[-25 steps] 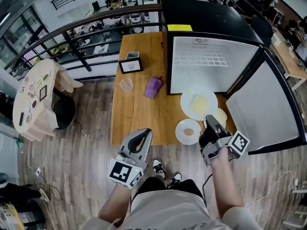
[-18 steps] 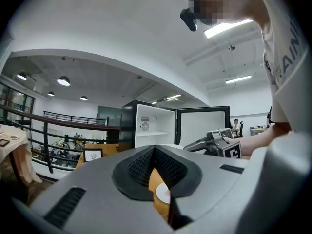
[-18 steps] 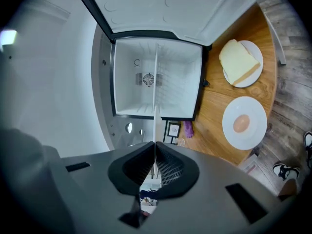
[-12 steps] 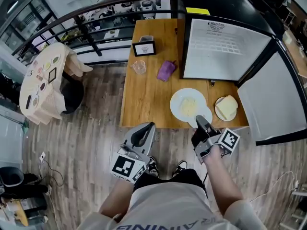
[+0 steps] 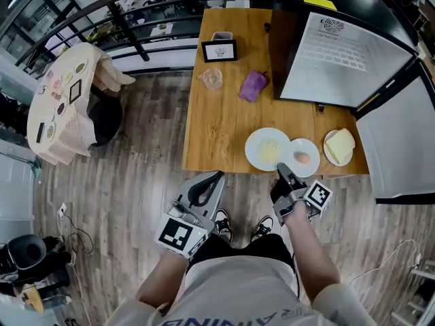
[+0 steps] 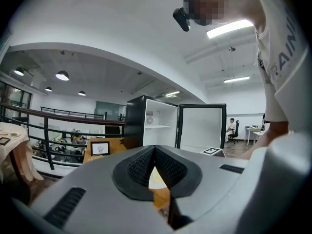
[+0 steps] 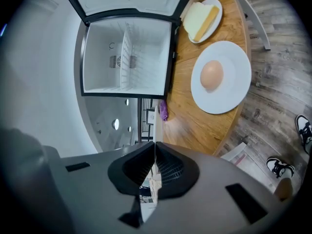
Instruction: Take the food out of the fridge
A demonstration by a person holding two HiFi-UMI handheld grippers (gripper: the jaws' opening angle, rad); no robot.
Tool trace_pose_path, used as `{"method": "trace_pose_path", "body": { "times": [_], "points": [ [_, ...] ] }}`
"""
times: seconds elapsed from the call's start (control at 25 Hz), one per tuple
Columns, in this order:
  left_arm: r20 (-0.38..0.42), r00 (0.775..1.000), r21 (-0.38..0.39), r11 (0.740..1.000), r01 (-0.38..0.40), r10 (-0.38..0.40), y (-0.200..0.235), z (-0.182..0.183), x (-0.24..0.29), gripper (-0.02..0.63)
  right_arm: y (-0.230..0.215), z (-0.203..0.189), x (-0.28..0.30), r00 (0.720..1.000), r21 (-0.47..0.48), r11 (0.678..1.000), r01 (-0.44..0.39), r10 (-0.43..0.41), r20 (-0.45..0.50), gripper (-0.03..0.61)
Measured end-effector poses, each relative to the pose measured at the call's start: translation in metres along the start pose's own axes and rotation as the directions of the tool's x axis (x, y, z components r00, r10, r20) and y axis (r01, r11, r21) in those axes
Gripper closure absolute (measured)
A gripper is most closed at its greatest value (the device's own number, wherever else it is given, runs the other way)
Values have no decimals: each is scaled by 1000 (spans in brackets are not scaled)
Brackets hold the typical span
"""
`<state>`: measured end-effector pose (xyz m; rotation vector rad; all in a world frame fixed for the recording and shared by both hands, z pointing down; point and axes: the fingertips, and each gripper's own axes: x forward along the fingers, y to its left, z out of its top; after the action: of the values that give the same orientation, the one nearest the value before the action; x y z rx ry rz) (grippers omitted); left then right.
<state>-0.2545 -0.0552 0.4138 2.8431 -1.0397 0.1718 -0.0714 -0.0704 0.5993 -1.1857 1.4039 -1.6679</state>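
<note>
**A:** Where do we find the food?

**B:** From the head view we see it all out on the table (image 5: 217, 128), along its near edge. There is a large plate (image 5: 251, 151) of pale food (image 5: 270, 149), and a small plate (image 5: 310, 168) with an egg (image 5: 302, 157) touches it on the right. A yellow slab (image 5: 340, 143) lies further right, near the fridge (image 5: 340, 53).

**A:** What do the gripper views add?

**B:** The right gripper view looks into the fridge's white inside, which our head view misses. It shows only the egg (image 7: 211, 75) and the slab (image 7: 201, 17). The left gripper view gives us the fridge front (image 6: 156, 123) with its door swung open, but no plates clearly.

**A:** And our claws?

**B:** The left gripper (image 6: 154, 147) and right gripper (image 7: 155, 144) are each pressed together on nothing. Both are near the table's front edge, the right one just short of the egg plate
</note>
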Motion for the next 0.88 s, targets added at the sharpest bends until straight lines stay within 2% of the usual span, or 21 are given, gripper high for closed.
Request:
{"method": "trace_pose_path", "body": {
  "times": [0.28,0.52,0.76,0.88],
  "points": [
    [-24,1000,-7,1000,-11,11,9,-11,-9,606,-38,-6,19,998,30,997,67,-67,1,551],
    [-56,998,-20,999,-25,24,14,-24,-14,606,-49,-7,31,995,38,995,95,-95,-5,551],
    [-54,998,-42,999,-32,30,15,-24,-13,606,-60,-6,33,992,46,991,123,-122,-7,551],
    [-48,999,-30,999,-26,25,15,-23,-12,606,-64,-7,32,990,57,988,140,-140,-7,551]
  ]
}}
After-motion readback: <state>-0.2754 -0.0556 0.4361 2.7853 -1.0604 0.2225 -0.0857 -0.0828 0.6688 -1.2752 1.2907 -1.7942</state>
